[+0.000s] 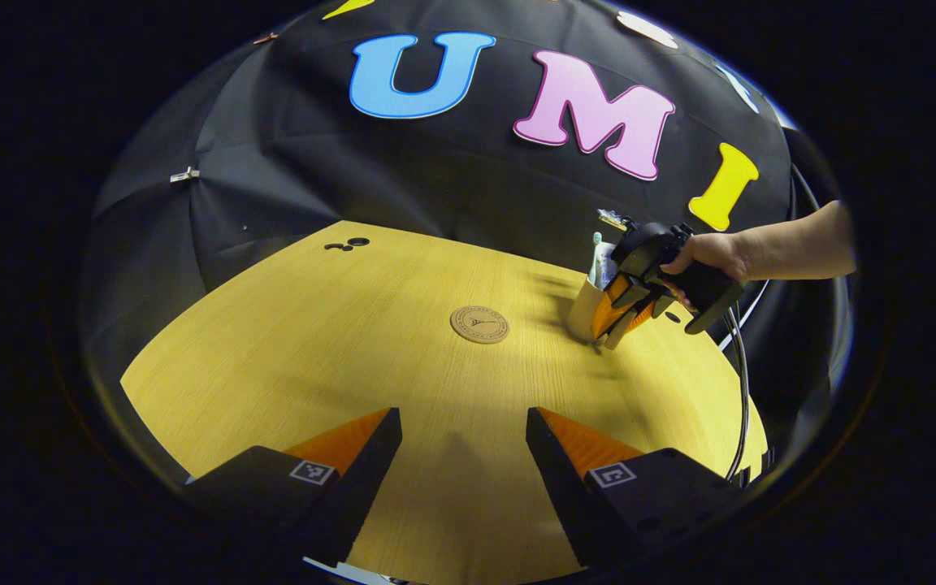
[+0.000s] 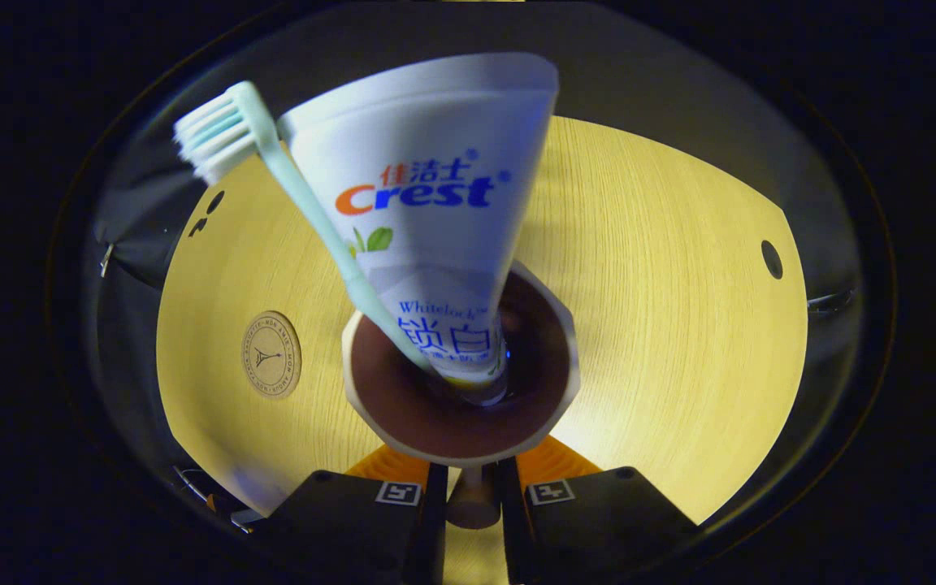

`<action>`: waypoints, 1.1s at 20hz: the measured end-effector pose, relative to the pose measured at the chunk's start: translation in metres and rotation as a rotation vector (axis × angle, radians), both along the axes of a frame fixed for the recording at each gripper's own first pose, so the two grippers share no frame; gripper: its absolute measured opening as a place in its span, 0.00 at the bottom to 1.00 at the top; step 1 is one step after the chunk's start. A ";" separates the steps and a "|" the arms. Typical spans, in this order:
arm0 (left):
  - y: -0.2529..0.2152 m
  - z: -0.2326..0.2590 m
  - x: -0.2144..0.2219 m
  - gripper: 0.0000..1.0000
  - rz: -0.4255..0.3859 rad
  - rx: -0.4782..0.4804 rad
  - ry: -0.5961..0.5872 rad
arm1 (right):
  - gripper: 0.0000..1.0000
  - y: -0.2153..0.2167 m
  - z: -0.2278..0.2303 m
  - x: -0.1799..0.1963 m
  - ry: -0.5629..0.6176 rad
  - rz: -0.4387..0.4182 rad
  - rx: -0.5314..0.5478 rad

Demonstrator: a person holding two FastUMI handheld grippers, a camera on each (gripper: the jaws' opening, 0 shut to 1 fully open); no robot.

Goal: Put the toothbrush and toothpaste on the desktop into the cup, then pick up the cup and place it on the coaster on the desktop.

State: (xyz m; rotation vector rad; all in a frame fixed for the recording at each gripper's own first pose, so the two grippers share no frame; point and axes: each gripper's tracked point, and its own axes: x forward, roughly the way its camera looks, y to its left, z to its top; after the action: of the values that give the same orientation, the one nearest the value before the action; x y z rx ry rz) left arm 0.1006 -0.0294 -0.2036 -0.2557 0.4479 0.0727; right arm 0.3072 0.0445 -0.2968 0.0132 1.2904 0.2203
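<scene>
the cup (image 2: 460, 406) stands on the tabletop (image 2: 663, 325) with the toothbrush (image 2: 305, 203) and toothpaste (image 2: 435, 211) already leaning inside it, both poking well above the rim. the right tongs (image 2: 472, 487) are drawn narrow around what looks like the cup's handle, both fingers pressing it, so the step in hand seems to be the lift toward the coaster (image 2: 270, 354). to do it well, i judge the cup should come up level and travel slowly, since the tall tube and brush could tip it or topple out. the coaster lies apart from the cup, toward the middle of the tabletop, with bare wood between them. in the left gripper view the cup (image 1: 584, 307) sits nearer the far right edge, so moving inward gains room. the left tongs (image 1: 464, 443) hang wide and empty, low over the near side, well clear of the path.
</scene>
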 end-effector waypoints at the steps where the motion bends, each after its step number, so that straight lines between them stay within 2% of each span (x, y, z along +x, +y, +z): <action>1: -0.002 -0.001 0.000 0.98 -0.004 0.003 0.003 | 0.33 0.000 -0.001 0.002 -0.011 0.010 -0.003; 2: -0.003 -0.002 0.000 0.98 -0.007 0.006 0.005 | 0.31 0.000 -0.001 0.002 -0.021 0.027 -0.007; 3: -0.004 -0.003 -0.001 0.98 -0.011 0.009 0.008 | 0.24 -0.001 -0.001 0.000 -0.032 0.050 -0.013; 4: -0.005 -0.003 -0.001 0.98 -0.013 0.011 0.012 | 0.30 -0.001 -0.001 0.000 -0.044 0.071 -0.019; 8: -0.004 -0.011 -0.008 0.98 -0.019 0.016 0.027 | 0.30 -0.001 0.007 0.005 -0.122 0.124 -0.063; 13: -0.002 -0.016 -0.011 0.98 -0.028 0.029 0.038 | 0.30 0.012 0.029 0.000 -0.161 0.176 -0.045; 22: 0.004 -0.016 -0.019 0.98 -0.025 0.029 0.027 | 0.29 0.087 0.050 -0.018 -0.192 0.301 -0.009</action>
State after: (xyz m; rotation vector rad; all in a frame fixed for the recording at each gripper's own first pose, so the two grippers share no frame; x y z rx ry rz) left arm 0.0820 -0.0257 -0.2194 -0.2205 0.4762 0.0584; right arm 0.2890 0.1316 -0.2466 -0.2067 1.0979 0.4622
